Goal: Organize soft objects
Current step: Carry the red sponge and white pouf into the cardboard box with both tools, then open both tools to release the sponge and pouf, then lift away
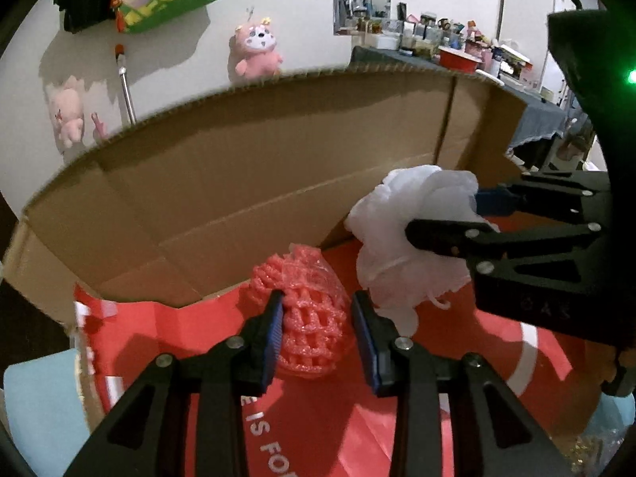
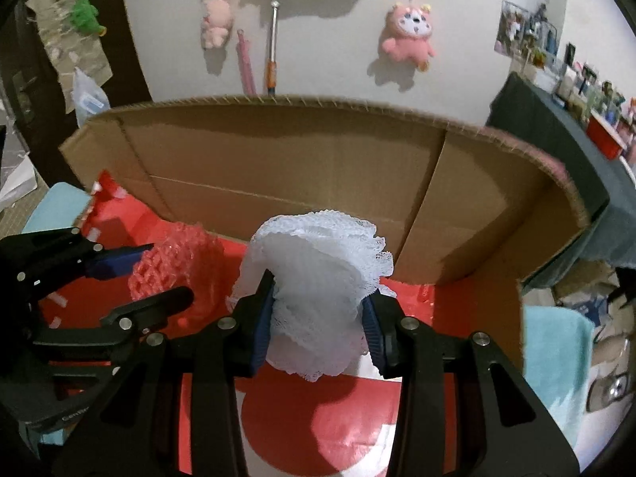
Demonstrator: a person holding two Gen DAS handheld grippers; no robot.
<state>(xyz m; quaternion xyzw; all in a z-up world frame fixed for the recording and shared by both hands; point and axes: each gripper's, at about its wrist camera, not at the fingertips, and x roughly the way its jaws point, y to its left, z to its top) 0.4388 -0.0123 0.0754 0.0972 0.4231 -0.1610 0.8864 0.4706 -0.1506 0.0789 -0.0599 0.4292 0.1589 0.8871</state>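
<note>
- Left gripper (image 1: 318,334): seen from its own wrist camera, it points down into the box. The pink foam net (image 1: 306,314) sits between its blue pads; the left pad presses into the net, while the right pad stands just clear of it, so the jaws read as parted around the net. Whether the net rests on the box floor cannot be told.
- Right gripper (image 2: 318,326): its two blue pads are clamped on the white foam net (image 2: 318,290), which bulges out above and below the fingers in ruffled folds.
- Relative position: in the left wrist view the right gripper (image 1: 449,218) enters from the right, carrying the white net (image 1: 401,230) just beside and above the pink one. In the right wrist view the left gripper (image 2: 151,274) lies at lower left, with the pink net (image 2: 171,266) near it.
- Cardboard box (image 1: 238,167): its brown walls rise behind both nets; a red printed sheet (image 1: 326,429) lines the floor.
- Background: a pink plush toy (image 2: 409,35) hangs on the white wall behind the box.
</note>
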